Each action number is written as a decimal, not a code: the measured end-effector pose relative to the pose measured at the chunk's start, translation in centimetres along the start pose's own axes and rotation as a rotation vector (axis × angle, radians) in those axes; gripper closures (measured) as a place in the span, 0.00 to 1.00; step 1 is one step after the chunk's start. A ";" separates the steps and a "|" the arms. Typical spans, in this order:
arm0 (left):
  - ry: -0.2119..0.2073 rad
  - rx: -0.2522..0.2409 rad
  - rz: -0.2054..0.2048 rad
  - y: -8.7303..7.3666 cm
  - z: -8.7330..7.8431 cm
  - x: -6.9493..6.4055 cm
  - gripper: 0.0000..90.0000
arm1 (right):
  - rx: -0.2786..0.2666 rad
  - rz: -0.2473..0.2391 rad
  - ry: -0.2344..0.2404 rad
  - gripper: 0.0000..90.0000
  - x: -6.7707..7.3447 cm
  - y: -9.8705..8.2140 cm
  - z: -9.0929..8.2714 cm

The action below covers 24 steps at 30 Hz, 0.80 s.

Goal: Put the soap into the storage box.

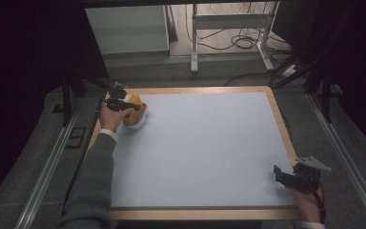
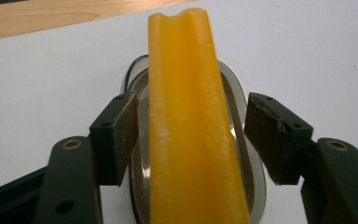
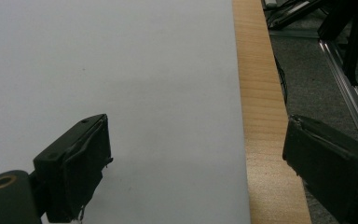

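Note:
An orange, curved, trough-shaped piece lies along a shiny oval metal dish on the pale mat. The black jaws of my left gripper stand on either side of the orange piece, with a small gap at each pad, so it is open around the piece. In the high view the orange piece and my left gripper are at the mat's far left corner. My right gripper rests near the front right corner. Its jaws stand wide, so my right gripper is open with only bare mat between them.
A pale grey-blue mat covers a wooden board whose rim shows at the edges. Metal rails run along both sides on the carpeted floor. A white desk frame and cables stand beyond the far edge.

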<state>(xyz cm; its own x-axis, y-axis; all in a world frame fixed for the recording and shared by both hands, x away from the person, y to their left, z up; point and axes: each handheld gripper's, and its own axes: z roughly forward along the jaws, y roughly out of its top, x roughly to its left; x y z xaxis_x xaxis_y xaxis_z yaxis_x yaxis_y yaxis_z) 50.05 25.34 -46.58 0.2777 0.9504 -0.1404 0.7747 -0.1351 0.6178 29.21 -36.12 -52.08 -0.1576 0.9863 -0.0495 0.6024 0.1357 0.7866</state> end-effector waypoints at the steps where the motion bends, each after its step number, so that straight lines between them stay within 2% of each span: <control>1: 0.001 -0.001 -0.002 0.0 -0.1 0.0 0.37 | 0.001 0.001 0.000 0.09 0.0 0.0 0.0; 5: 0.022 0.017 0.002 0.0 -0.3 0.4 0.32 | 0.001 0.001 0.000 0.09 0.0 0.0 0.0; 12: 0.049 0.002 -0.019 -0.5 -0.7 1.2 0.29 | 0.000 0.001 0.000 0.09 0.0 0.0 0.0; 16: 0.033 -0.015 -0.028 -0.9 -1.2 1.7 0.29 | 0.003 0.001 -0.002 0.09 0.0 0.0 0.1; 20: 0.039 -0.034 -0.008 -1.1 -2.0 1.5 0.26 | 0.002 -0.003 0.003 0.09 0.1 0.0 0.0; 24: 0.025 -0.054 0.006 -1.7 -3.0 1.2 0.26 | -0.002 -0.001 0.001 0.09 0.1 0.0 0.0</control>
<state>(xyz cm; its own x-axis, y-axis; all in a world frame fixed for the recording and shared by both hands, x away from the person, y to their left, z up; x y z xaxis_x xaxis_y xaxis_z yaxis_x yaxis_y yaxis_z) 47.32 27.57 -45.49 0.2677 0.9563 -0.1179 0.7410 -0.1261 0.6595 29.21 -36.01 -52.05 -0.1587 0.9861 -0.0500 0.6009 0.1367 0.7876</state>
